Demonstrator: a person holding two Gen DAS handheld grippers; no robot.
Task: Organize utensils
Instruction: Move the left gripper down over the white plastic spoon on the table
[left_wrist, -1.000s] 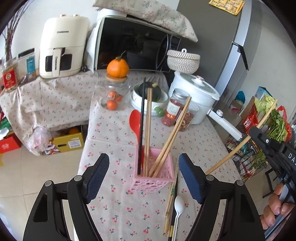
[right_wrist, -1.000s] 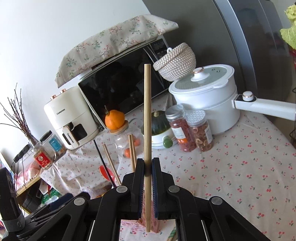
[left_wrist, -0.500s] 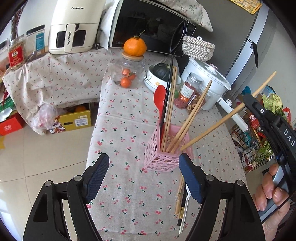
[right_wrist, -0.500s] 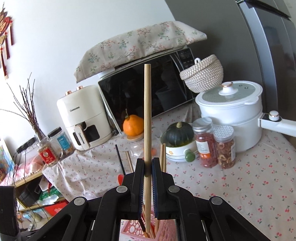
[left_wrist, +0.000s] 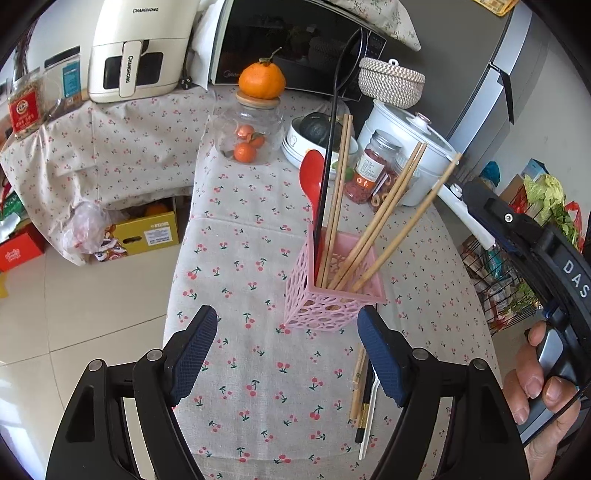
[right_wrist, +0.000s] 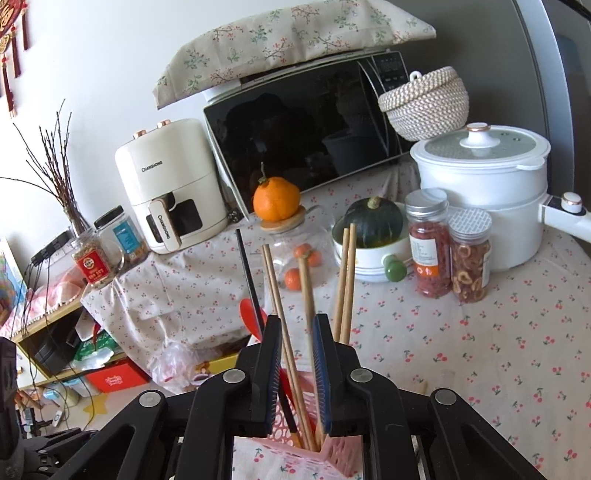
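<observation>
A pink lattice utensil holder (left_wrist: 334, 295) stands on the cherry-print tablecloth (left_wrist: 240, 266). It holds several wooden chopsticks (left_wrist: 373, 229), a black chopstick (left_wrist: 328, 155) and a red spoon (left_wrist: 312, 177). My left gripper (left_wrist: 286, 354) is open and empty, just in front of the holder. My right gripper (right_wrist: 297, 334) is open right above the holder (right_wrist: 314, 448); a wooden chopstick (right_wrist: 308, 295) stands loose between its pads, its lower end in the holder. It shows at the right of the left wrist view (left_wrist: 476, 203). More chopsticks and a white spoon (left_wrist: 365, 402) lie on the cloth.
Behind the holder stand a glass jar with an orange on its lid (left_wrist: 251, 125), a bowl holding a green squash (right_wrist: 373, 229), two spice jars (right_wrist: 447, 243), a white pot (right_wrist: 484, 184), a microwave (right_wrist: 306, 129) and an air fryer (right_wrist: 170, 184). The table's left edge drops to the floor.
My right gripper has lowered the wooden chopstick into the holder and opened, letting it go. My left gripper has drawn back and risen a little.
</observation>
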